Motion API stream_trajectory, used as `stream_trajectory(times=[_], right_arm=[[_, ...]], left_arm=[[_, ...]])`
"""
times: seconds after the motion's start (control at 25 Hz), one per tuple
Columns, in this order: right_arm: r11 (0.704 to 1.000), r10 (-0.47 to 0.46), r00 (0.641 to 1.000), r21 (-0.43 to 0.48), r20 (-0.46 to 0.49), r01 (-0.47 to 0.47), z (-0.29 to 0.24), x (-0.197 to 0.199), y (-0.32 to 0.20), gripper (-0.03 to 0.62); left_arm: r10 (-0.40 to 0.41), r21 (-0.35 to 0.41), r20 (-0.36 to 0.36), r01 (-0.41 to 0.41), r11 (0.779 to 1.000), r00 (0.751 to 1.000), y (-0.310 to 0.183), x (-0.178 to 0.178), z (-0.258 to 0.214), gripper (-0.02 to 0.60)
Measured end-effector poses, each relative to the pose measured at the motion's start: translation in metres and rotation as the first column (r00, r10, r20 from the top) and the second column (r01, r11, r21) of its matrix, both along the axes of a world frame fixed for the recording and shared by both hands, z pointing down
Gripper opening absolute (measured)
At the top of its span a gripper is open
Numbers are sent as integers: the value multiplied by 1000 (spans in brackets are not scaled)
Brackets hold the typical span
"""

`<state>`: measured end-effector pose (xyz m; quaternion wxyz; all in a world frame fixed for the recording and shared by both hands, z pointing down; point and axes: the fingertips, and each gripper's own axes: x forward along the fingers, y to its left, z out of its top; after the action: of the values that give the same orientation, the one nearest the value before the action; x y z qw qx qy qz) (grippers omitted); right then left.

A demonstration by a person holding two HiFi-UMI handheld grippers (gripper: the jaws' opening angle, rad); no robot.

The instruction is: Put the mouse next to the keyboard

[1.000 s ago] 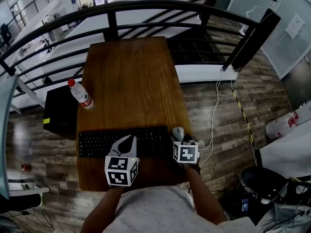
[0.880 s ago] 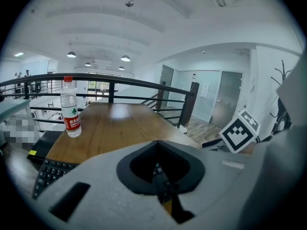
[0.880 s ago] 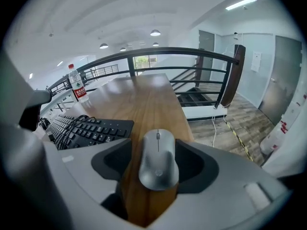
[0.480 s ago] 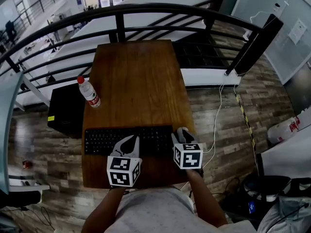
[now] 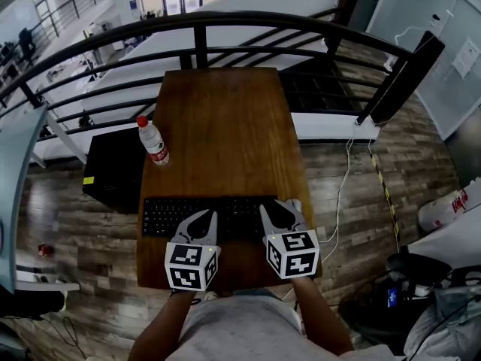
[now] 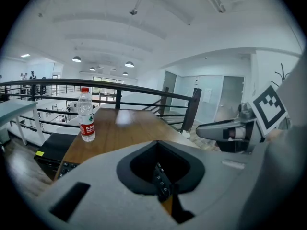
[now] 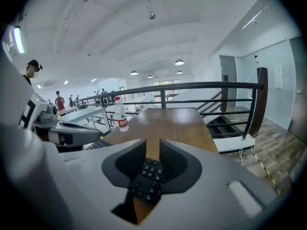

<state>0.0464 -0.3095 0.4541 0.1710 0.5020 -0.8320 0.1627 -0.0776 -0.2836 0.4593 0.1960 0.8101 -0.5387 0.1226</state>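
Two grippers sit low in the head view, side by side over the near edge of a wooden table. The left gripper lies over the middle of the black keyboard; its jaws are drawn together to a thin slit, with nothing gripped and only keys showing below them. The right gripper is over the keyboard's right end. Its jaws are closing, with a narrow gap left between them. In the right gripper view that gap shows a block of keys and a strip of bare wood, and the pads press on nothing.

No view shows the mouse clearly. The right gripper covers the spot at the keyboard's right end, so I cannot tell where it lies.

A clear water bottle with a red cap and red label stands upright near the table's left edge, above the keyboard in the frame and well apart from it. A dark railing curves across the top of the frame beyond the table.
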Motion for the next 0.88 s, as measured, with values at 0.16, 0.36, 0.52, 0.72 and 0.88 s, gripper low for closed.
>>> stream_trajectory(times=[0.16,0.36,0.52,0.72,0.88], right_arm=[[997,-55,998,47,36,54,-14,-18,10,47],[989,-132,988,75,75,126,-24,-34,22,12],[987,-149,986,75,70,144,-21,-40,26,12],[987,-149,987,77,62,144,-20,-42,31,12],[987,-148,987,78,61,143,-20,-42,30,12]], left_arm=[[-11,12,-5,11,1000,1000,4,-9,-4,-5],[-13,16,-6,14,1000,1000,5,-11,-7,-5],[-9,16,-8,9,1000,1000,5,-11,-7,-5],[0,18,-9,1,1000,1000,8,-12,-7,-5],[7,20,-9,-7,1000,1000,7,-10,-6,-5]])
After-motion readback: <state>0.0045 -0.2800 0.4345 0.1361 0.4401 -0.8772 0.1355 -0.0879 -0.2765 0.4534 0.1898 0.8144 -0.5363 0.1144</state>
